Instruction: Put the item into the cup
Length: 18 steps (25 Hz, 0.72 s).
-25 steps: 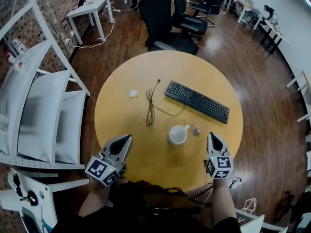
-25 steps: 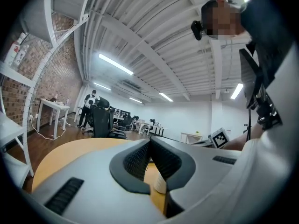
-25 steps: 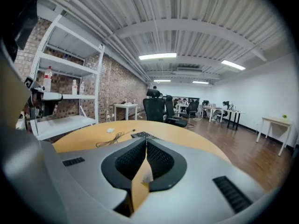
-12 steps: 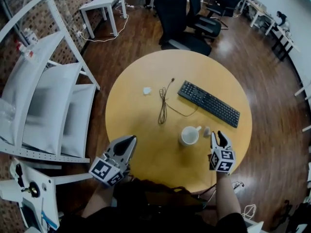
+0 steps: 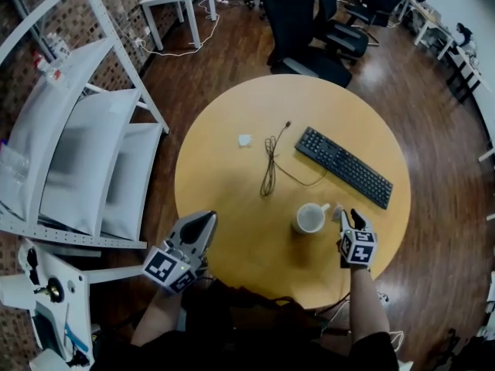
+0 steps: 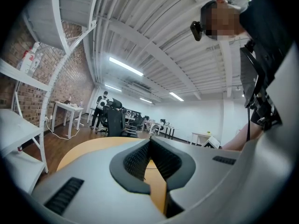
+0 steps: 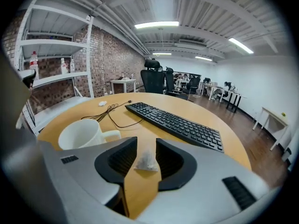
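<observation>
**Right tool straddles the item, cup just to its left**

The right tool [image 7: 145, 146] is down at table level and its jaws are opening. The right gripper view shows the item [image 7: 145, 162], a small pale sachet, lying on the wood in the gap between the two dark pads. Neither pad presses on it. There is daylight on both sides, so nothing is pinched yet.

From the head view, the right tool [image 5: 349, 216] sits near the table's right edge with the item [image 5: 337, 215] at its tip. That puts the thing straight ahead of the jaws, not off to a side. The sachet looks squat and roughly triangular, with no clear long axis to line up on, so a straight squeeze should do.

Next out is the white cup [image 5: 310, 218], upright and mouth up, just left of the item with its handle turned toward it. In the right gripper view the cup [image 7: 79, 133] stands left of the jaws. The carry, as I read it, is a short lift and a swing left.

The left tool [image 5: 203, 224] hangs at the table's near-left edge, well apart from cup and item, so the right hand is plainly the nearer one. Its jaws [image 6: 149, 146] are pressed together on nothing.

Beyond the cup lie a black keyboard [image 5: 344, 167], a loose cable [image 5: 270, 165] and a small white scrap [image 5: 245, 140] on the round table [image 5: 224, 199], all clear of the route.
</observation>
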{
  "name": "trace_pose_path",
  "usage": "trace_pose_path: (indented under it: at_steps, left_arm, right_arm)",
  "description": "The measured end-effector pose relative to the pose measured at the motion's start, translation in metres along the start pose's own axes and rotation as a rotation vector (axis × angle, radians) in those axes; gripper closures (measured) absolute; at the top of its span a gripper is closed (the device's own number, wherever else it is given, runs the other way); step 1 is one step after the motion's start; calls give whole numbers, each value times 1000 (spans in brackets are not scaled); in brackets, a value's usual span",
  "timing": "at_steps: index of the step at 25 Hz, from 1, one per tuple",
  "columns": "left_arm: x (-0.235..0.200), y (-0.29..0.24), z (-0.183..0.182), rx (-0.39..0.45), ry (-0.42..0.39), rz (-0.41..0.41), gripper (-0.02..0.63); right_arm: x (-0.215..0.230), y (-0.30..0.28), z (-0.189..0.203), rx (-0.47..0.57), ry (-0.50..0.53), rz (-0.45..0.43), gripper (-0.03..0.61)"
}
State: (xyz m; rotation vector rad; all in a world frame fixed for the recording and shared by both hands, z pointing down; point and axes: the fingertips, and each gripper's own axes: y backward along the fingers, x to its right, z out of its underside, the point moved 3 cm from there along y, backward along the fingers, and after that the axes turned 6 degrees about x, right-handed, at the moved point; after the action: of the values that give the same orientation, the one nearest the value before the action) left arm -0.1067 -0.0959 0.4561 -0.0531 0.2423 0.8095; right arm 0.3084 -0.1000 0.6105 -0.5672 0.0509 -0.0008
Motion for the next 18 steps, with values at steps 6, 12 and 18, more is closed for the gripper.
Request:
trace_pose_path:
  at_steps: [6, 12, 18]
  left_arm:
    - [9, -9, 0, 25, 34, -12, 621]
    - [4, -14, 2, 3, 37, -17, 621]
    - [1, -14, 3, -30, -1, -72, 621]
  right_arm:
    - [8, -24, 8, -49, 20, -8, 445]
    - [9, -46, 19, -120, 21, -17, 445]
    - [10, -56, 25, -143, 29, -39, 445]
